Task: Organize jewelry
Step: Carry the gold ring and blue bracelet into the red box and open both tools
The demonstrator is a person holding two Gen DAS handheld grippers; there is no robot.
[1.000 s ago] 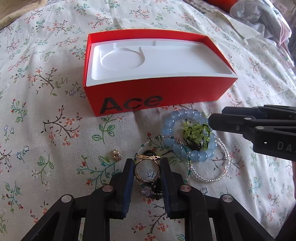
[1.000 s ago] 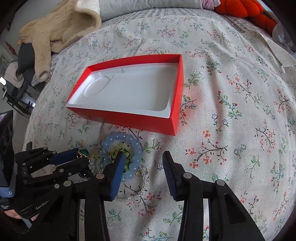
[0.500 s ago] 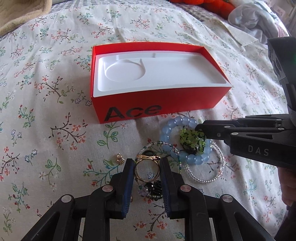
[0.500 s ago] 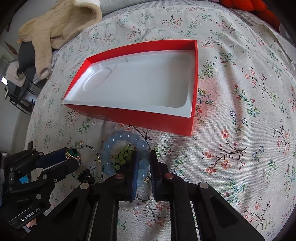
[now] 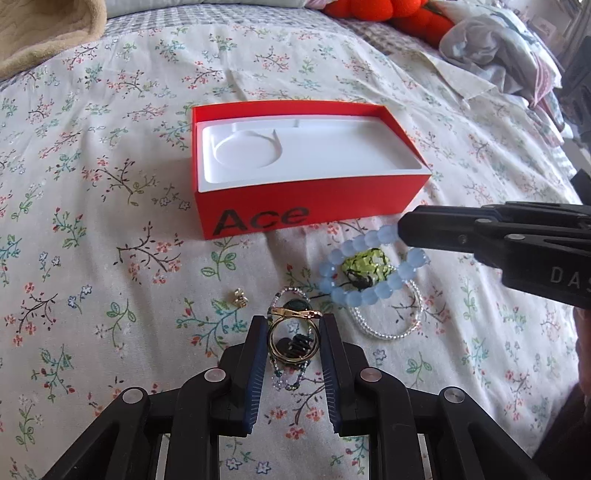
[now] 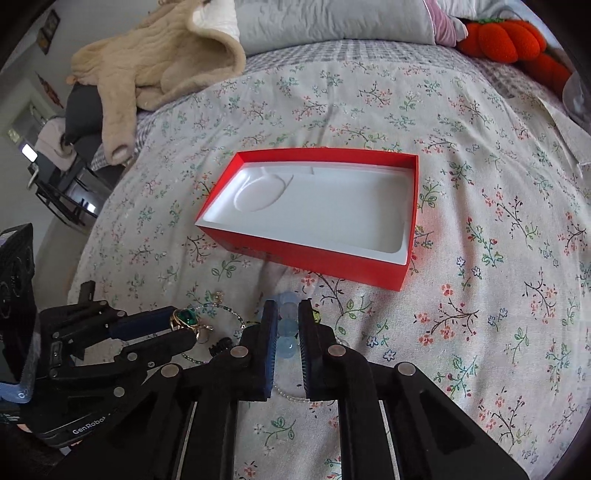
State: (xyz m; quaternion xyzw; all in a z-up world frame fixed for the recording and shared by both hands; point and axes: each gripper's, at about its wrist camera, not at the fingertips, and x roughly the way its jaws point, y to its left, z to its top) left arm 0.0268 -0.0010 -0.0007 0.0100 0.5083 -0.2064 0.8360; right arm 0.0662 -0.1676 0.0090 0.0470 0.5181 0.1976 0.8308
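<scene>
A red "Ace" box (image 5: 258,218) with a white moulded insert lies open on the floral bedspread; it also shows in the right wrist view (image 6: 404,275). My left gripper (image 5: 293,325) is shut on a gold ring with a green stone (image 5: 295,314), held above the bed; the ring shows in the right wrist view (image 6: 186,319). My right gripper (image 6: 287,325) is shut on a pale blue bead bracelet (image 5: 364,295), lifted in front of the box. A green bead piece (image 5: 364,266), a clear bead bracelet (image 5: 388,332), a thin beaded chain (image 5: 291,380) and a small gold earring (image 5: 239,296) lie below.
A beige plush garment (image 6: 155,70) and grey pillows (image 6: 332,18) lie at the bed's far end. Orange plush toys (image 6: 509,40) sit at the far right. Crumpled clothes (image 5: 498,55) lie right of the box. A chair (image 6: 62,184) stands beyond the bed's left edge.
My right gripper closed on the blue bracelet and lifted one side of it. My left gripper rose and pulled back with the ring; the box looks farther away.
</scene>
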